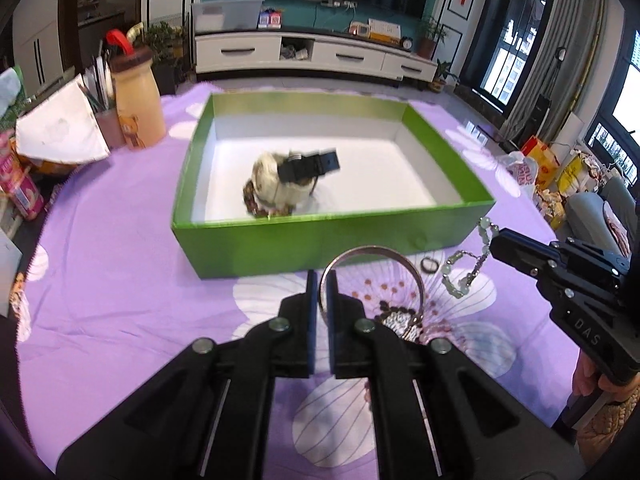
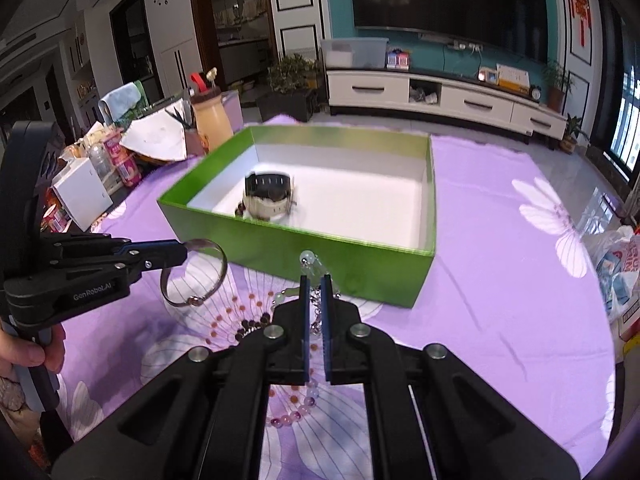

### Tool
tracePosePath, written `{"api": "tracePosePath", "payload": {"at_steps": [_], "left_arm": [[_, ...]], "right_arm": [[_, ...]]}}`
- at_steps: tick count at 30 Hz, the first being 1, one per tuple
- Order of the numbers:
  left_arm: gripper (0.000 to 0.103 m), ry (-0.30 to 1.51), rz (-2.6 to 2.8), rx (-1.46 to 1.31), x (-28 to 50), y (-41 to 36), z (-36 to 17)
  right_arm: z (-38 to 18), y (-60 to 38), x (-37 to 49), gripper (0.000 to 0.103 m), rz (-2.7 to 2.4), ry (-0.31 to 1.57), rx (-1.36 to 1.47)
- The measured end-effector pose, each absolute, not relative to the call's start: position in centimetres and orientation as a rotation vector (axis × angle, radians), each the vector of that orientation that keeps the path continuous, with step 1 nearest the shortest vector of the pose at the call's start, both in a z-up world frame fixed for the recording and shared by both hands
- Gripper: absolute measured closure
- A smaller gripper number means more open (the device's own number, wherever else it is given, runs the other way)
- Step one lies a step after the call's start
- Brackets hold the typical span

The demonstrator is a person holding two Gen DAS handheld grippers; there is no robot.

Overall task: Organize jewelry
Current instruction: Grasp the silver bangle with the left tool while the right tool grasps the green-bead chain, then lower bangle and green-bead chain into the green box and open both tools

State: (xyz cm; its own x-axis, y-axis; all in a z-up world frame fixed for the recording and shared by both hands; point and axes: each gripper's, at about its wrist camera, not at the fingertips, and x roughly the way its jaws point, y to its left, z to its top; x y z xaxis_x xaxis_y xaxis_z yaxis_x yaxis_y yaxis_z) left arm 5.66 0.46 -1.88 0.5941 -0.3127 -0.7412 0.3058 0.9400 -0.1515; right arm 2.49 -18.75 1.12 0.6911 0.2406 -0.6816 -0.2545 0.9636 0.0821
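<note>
A green box (image 1: 320, 236) with a white inside stands on the purple cloth; it also shows in the right wrist view (image 2: 360, 252). Inside lie a black and a cream watch (image 1: 288, 180) on a dark bead bracelet, seen too in the right wrist view (image 2: 269, 196). My left gripper (image 1: 321, 280) is shut on a silver bangle (image 1: 400, 258), held above the cloth before the box; the bangle also shows in the right wrist view (image 2: 200, 276). My right gripper (image 2: 315, 280) is shut on a pale green bead bracelet (image 2: 308, 260), which hangs from it in the left wrist view (image 1: 468, 268).
On the cloth lie a dark bead bracelet (image 2: 252, 326), a pink bead bracelet (image 2: 296, 412), a small black ring (image 1: 429, 265) and a sparkly piece (image 1: 400, 320). A cream bottle-shaped holder (image 1: 138, 100) and clutter stand at the left. Bags (image 1: 524, 172) lie at the right.
</note>
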Motion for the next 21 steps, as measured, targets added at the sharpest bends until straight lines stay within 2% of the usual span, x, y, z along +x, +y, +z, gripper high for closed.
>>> {"api": "tracePosePath", "payload": {"at_steps": [12, 21], "left_arm": [[0.099, 0.782, -0.355, -0.022, 7.8, -0.2, 2.9], [0.099, 0.768, -0.366, -0.003, 11.3, -2.5, 3.8]], "right_arm": [[5.5, -18.6, 3.4, 0.099, 0.271, 0.646, -0.062], [6.3, -18.7, 5.9, 0.099, 0.256, 0.623, -0.077]]}}
